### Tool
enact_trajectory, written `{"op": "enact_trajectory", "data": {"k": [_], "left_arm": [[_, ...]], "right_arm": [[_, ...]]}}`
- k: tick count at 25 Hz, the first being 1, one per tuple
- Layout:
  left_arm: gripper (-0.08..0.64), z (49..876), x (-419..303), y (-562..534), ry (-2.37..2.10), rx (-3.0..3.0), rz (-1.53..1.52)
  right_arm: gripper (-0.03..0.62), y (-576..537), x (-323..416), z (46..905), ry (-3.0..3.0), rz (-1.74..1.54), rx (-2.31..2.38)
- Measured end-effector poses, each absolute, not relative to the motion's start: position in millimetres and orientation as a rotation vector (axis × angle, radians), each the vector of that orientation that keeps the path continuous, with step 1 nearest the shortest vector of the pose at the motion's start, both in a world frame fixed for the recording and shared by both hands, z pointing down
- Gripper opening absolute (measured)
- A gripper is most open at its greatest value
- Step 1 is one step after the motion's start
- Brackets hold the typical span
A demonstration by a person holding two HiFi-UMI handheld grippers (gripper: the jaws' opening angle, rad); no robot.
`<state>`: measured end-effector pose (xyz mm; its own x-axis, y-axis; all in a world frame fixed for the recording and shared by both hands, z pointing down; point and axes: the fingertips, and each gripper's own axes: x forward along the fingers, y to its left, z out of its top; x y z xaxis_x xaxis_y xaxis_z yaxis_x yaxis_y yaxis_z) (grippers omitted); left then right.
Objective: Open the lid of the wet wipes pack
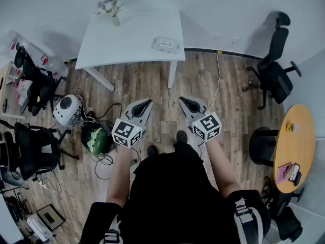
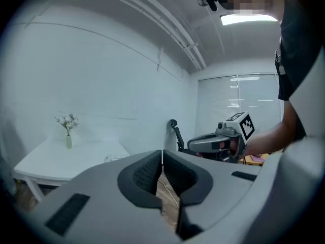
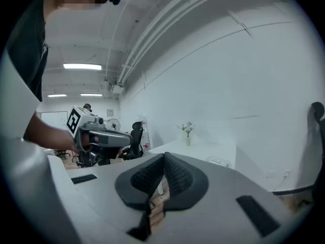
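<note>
The wet wipes pack (image 1: 165, 44) lies flat on the white table (image 1: 127, 39), near its right edge, with its lid down. It shows small and pale in the left gripper view (image 2: 116, 158) and in the right gripper view (image 3: 218, 161). My left gripper (image 1: 146, 104) and right gripper (image 1: 184, 102) hang side by side over the wooden floor, well short of the table. Both are shut with nothing between the jaws, which meet in each gripper view (image 2: 162, 159) (image 3: 164, 160).
A vase of white flowers (image 1: 110, 9) stands at the table's far left corner. Black office chairs (image 1: 274, 65) (image 1: 33, 146) stand right and left. A round wooden table (image 1: 297, 141) is at the right. Cables and a green device (image 1: 97, 139) lie on the floor at left.
</note>
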<state>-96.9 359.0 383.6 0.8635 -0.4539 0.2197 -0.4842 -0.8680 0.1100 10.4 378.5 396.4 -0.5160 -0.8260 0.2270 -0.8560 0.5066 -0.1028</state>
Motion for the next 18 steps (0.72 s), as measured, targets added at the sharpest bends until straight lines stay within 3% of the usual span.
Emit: {"op": "enact_trajectory", "data": {"k": [8,18], "left_arm": [[0.029,386,-172,379,-0.640,2.919,0.241],[0.029,383,-228,402,-0.602,2.948,0.257]], "right_arm": [[0.014,396,-70,393,-2.547,0.208,1.536],[0.015,424,-113,397,-2.475,0.182,1.612]]}}
